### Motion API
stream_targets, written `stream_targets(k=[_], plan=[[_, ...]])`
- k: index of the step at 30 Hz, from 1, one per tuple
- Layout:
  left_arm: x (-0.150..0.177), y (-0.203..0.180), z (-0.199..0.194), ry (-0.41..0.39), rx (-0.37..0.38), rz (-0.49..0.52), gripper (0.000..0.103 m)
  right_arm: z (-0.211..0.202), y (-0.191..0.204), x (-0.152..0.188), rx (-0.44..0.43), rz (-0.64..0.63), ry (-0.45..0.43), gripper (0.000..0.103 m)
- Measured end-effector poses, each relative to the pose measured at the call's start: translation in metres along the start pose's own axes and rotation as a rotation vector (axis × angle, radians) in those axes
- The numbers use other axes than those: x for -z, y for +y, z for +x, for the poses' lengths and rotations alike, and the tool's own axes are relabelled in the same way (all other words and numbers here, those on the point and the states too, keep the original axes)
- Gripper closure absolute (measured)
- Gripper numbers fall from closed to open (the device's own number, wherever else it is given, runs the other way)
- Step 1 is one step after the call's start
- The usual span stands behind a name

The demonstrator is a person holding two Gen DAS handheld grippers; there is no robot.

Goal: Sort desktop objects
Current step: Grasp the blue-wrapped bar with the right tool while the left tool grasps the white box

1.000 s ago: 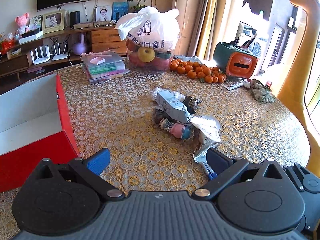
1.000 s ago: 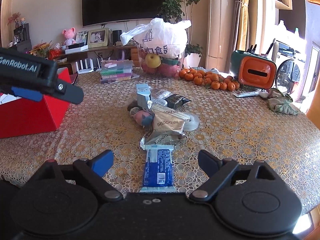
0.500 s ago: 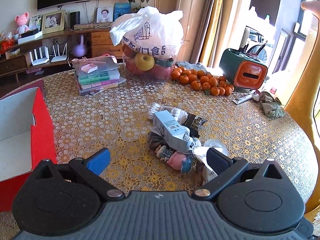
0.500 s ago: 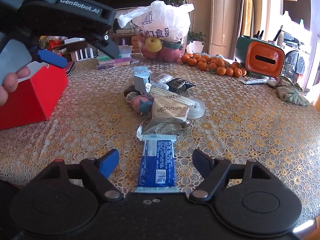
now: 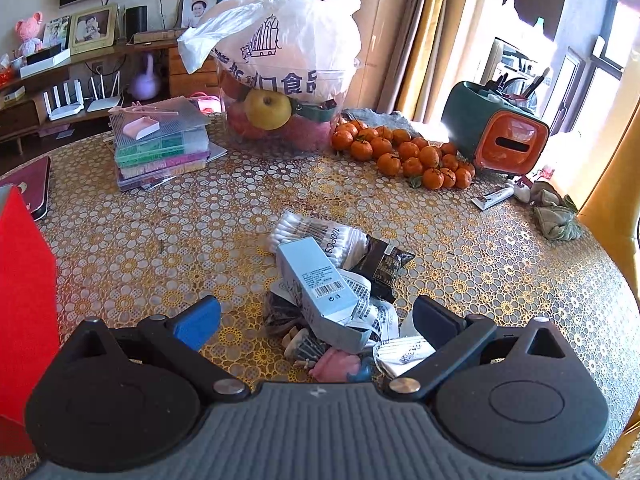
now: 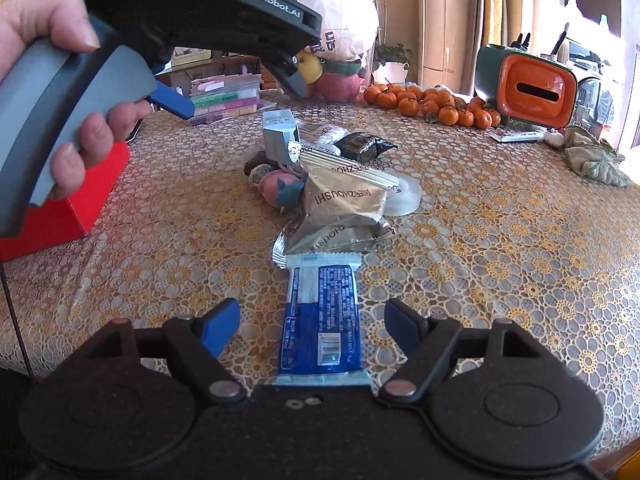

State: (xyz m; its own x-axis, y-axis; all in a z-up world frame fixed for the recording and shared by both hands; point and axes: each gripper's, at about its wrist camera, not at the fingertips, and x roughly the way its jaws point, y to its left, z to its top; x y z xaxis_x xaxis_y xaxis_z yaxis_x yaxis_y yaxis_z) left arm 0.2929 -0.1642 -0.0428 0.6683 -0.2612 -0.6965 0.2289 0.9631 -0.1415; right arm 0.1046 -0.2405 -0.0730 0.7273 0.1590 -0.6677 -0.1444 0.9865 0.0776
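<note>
Red box (image 5: 24, 300) now slid to left margin of left wrist view; left gripper (image 5: 316, 316) has swung over heap mid-table, jaws apart above pale carton (image 5: 316, 280). Right gripper (image 6: 312, 320) jaws apart, straddling blue wrapper (image 6: 322, 320) near front edge. Picking likely next.

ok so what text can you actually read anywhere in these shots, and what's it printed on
"GenRobot.AI": on the black body of the left gripper, seen from the right wrist.
"100PCS": on the clear pack of cotton swabs.
"ERZHOUSHI", upside down and partly cut off: on the silver foil snack pouch.
Large dark Chinese characters: on the white plastic bag, not legible to me.
Fine print on the pale blue carton and the blue-and-white wrapper: too small to read.
</note>
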Motion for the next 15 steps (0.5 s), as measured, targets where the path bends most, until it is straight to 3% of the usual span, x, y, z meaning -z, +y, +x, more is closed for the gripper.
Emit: stream_targets(k=[15], plan=[[-0.006,0.009,0.047,0.048,-0.039,-0.083,0.001,0.008,-0.001,0.004,0.008,-0.006,0.019,0.028]])
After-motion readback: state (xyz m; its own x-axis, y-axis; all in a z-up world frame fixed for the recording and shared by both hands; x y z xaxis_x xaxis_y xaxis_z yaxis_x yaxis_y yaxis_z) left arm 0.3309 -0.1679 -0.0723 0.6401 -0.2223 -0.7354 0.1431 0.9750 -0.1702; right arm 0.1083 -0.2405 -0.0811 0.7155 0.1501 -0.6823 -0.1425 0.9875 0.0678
